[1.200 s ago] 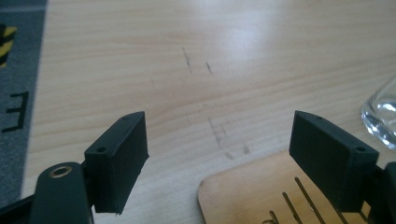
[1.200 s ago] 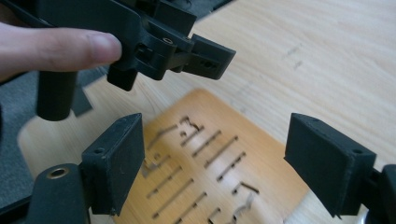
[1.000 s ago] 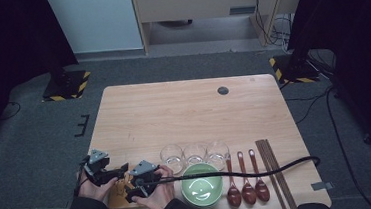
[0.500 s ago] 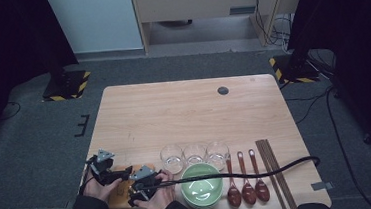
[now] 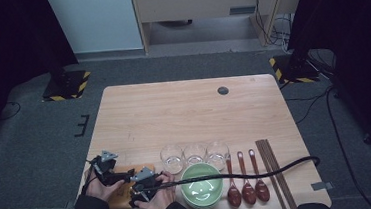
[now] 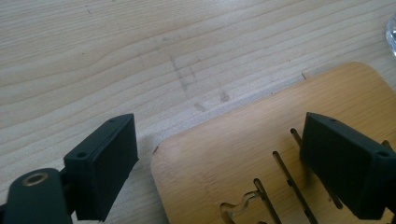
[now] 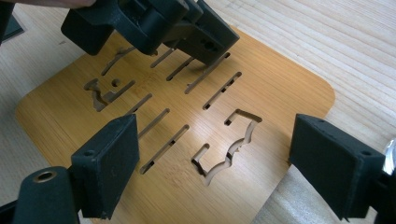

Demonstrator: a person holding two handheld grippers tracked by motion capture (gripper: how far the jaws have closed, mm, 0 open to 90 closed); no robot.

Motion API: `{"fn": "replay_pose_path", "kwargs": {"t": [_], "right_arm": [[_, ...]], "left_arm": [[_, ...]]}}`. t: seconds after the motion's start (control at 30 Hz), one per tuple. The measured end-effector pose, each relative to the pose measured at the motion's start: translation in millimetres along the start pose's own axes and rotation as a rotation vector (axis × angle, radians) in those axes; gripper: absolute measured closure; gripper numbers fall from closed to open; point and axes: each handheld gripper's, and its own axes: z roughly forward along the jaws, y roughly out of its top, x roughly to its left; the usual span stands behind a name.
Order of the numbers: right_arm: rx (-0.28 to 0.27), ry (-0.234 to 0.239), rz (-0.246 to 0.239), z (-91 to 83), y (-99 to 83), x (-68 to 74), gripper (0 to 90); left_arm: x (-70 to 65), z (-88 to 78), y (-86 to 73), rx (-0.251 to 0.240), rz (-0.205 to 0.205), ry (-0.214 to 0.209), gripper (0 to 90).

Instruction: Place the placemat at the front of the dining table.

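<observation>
We hold both grippers' jaws spread over the slotted bamboo board [image 7: 196, 121] — left gripper [image 6: 219, 154] just been opening, nothing pinched — and should seat pads squarely on its edges before lifting it off the bench [image 5: 189, 109].

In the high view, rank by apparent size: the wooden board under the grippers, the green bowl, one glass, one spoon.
1. Wooden board, partly covered by the hands, so unsure against the bowl.
2. Green bowl.
3. Glass.
4. Spoon, longer than the glass but far narrower.
</observation>
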Motion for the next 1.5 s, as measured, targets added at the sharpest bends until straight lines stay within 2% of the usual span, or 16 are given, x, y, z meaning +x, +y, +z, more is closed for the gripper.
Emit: {"fn": "replay_pose_path", "kwargs": {"t": [0.3,0.73,0.87,1.07,1.17,1.43,1.47,1.5], "right_arm": [[0.0,-0.025,-0.002,1.2,-2.0,-0.1,12.7],[0.022,-0.022,0.041,1.5,-0.8,0.5,12.1],[0.024,-0.021,0.057,2.5,-1.2,1.1,10.3],[0.013,-0.02,0.077,4.6,-1.8,1.4,9.4],[0.008,-0.021,0.074,4.8,-2.1,1.5,9.4],[0.01,-0.021,0.071,5.0,-1.7,1.0,9.4],[0.013,-0.022,0.069,5.1,-1.4,0.5,9.4],[0.013,-0.022,0.069,5.1,-1.4,0.5,9.4]], "left_arm": [[0.2,2.3,-1.7,0.007,-0.018,-0.005,6.5],[2.6,3.4,-4.8,-0.002,-0.056,-0.016,5.8],[2.1,2.5,-4.6,0.004,-0.056,-0.017,6.0],[2.6,-0.2,-7.4,0.023,-0.079,-0.026,6.0],[2.7,0.4,-7.0,0.025,-0.075,-0.025,5.1],[7.2,2.9,-5.1,0.014,-0.027,-0.067,5.6],[6.7,2.1,-4.8,0.013,-0.02,-0.074,10.9],[6.0,1.3,-4.3,0.012,-0.019,-0.083,10.9]]}}
